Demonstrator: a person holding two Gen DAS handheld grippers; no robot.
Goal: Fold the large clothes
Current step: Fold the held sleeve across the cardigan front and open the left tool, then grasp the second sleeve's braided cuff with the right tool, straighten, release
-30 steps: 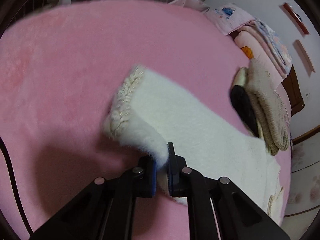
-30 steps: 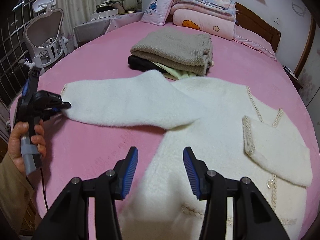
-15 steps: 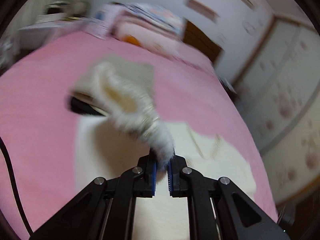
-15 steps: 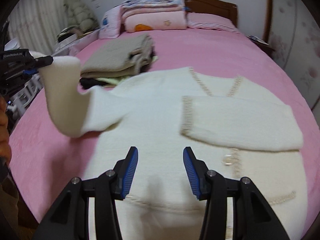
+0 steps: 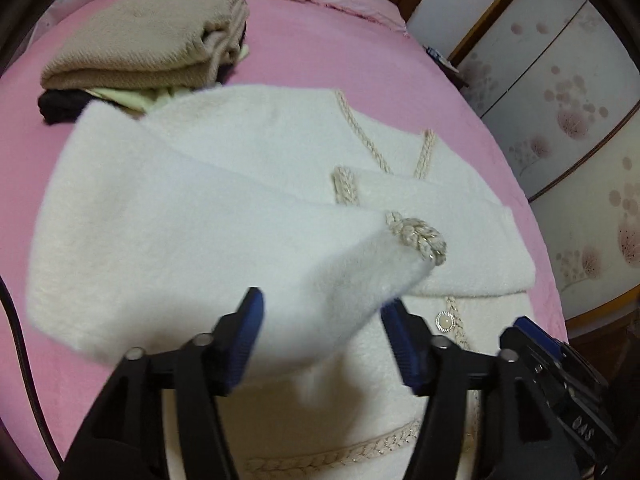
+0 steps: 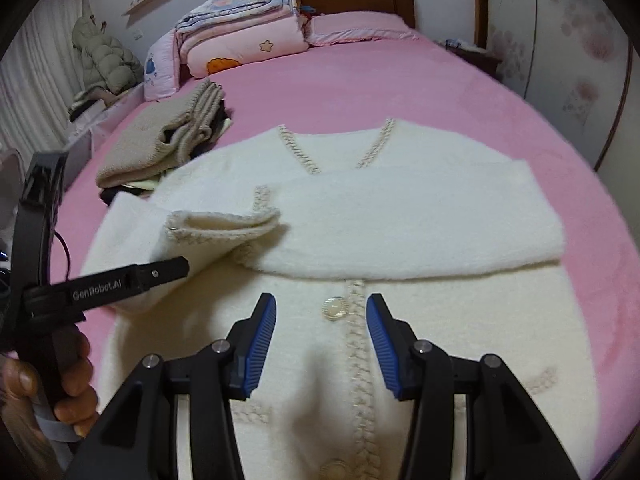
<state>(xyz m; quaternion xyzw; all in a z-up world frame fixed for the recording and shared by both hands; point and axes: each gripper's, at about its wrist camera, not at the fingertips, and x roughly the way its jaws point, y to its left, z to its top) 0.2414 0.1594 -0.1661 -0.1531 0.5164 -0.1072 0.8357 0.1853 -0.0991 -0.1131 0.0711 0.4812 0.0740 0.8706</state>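
Our left gripper point(image 5: 322, 316), jaws just sprung apart, frees the fluffy cream cardigan's point(image 6: 400, 216) braid-cuffed sleeve point(image 5: 224, 248) over its chest on the pink bed point(image 6: 360, 80); our right gripper point(image 6: 321, 322) hovers open, empty.

both wrist views look steeply down, close over the white cardigan point(image 5: 248, 200) (shared, with the bed point(image 6: 360, 76)).

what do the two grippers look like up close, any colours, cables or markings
Both are black, angular linkage arms with silver pivot bolts, ending in blue ribbed pads. The left gripper trails a black cable along the frame edge. From the right gripper view, the left one's black body carries white "GenRobot.AI" lettering above a handle wrapped in grey tape.
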